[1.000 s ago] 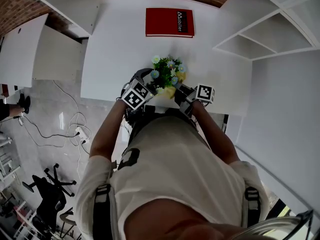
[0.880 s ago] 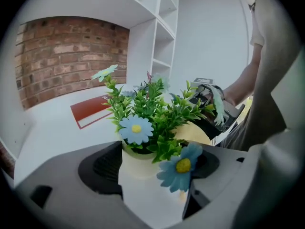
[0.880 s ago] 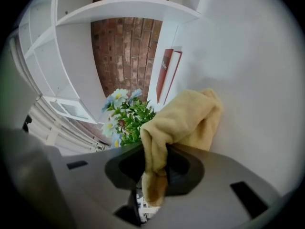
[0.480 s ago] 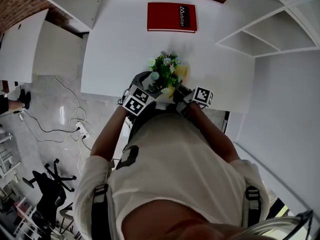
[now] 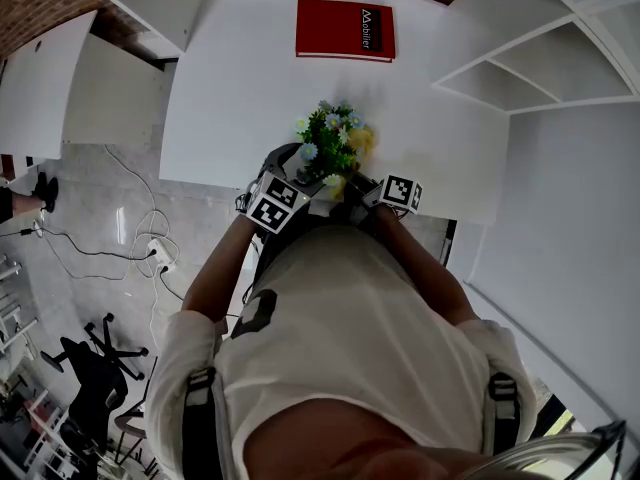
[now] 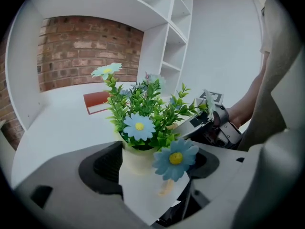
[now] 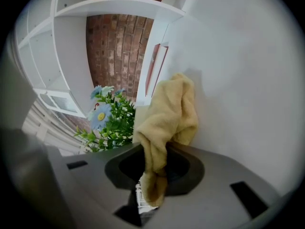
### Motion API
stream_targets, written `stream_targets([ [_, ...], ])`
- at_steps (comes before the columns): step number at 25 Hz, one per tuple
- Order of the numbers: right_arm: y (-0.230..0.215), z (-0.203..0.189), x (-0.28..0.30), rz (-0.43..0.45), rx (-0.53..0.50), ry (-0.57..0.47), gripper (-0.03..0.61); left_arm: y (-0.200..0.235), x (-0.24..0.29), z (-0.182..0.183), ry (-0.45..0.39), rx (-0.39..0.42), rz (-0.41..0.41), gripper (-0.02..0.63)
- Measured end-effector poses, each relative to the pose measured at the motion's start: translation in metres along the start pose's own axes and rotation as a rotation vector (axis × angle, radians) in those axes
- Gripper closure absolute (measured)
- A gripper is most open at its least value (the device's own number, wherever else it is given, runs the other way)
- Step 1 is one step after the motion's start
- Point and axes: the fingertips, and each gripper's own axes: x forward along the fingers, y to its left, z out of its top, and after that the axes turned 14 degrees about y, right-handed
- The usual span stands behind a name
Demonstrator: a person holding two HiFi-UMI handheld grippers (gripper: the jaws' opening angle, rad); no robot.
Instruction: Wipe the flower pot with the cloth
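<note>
A white flower pot (image 6: 135,157) with green leaves and blue daisies (image 5: 332,143) stands at the near edge of the white table (image 5: 230,98). My left gripper (image 6: 151,170) is shut on the pot, with a jaw on each side of it. In the head view the left gripper (image 5: 298,186) is at the plant's left and the right gripper (image 5: 362,192) at its right. The right gripper (image 7: 155,171) is shut on a yellow cloth (image 7: 169,118), which hangs bunched up from its jaws, right beside the plant (image 7: 112,123). In the head view the cloth (image 5: 339,181) shows just under the flowers.
A red book (image 5: 345,30) lies flat at the far side of the table. White shelving (image 5: 520,68) stands to the right and a brick wall (image 6: 81,51) behind. Cables (image 5: 130,243) trail on the floor to the left.
Both grippers have shifted a little at the table's near edge, still holding the pot and the cloth. The left gripper's marker cube has rolled slightly.
</note>
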Motion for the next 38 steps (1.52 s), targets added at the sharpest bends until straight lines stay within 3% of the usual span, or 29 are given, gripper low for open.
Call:
stream_targets([
  [13, -0.015, -0.01, -0.005, -0.092, -0.002, 0.015, 0.491, -0.022, -0.013, -0.006, -0.005, -0.021, -0.026, 0.252],
  [16, 0.012, -0.007, -0.016, -0.034, -0.025, -0.014, 0.489, -0.031, -0.016, -0.009, 0.0, 0.0, -0.059, 0.252],
  [19, 0.039, -0.001, -0.029, 0.059, -0.036, -0.071, 0.489, -0.021, -0.023, -0.013, -0.008, 0.027, -0.023, 0.252],
  [21, 0.042, 0.001, -0.031, 0.06, -0.056, -0.08, 0.489, -0.007, -0.027, -0.011, -0.016, 0.05, -0.002, 0.252],
  [27, 0.036, -0.001, -0.021, 0.075, -0.046, -0.131, 0.486, -0.007, -0.016, -0.011, 0.02, 0.182, -0.063, 0.252],
  [30, 0.028, -0.005, -0.017, 0.095, -0.019, -0.158, 0.487, -0.007, -0.011, -0.014, 0.013, 0.183, -0.039, 0.252],
  [38, -0.017, -0.027, -0.002, -0.094, 0.007, -0.099, 0.489, -0.023, -0.015, -0.02, 0.009, 0.178, -0.055, 0.252],
])
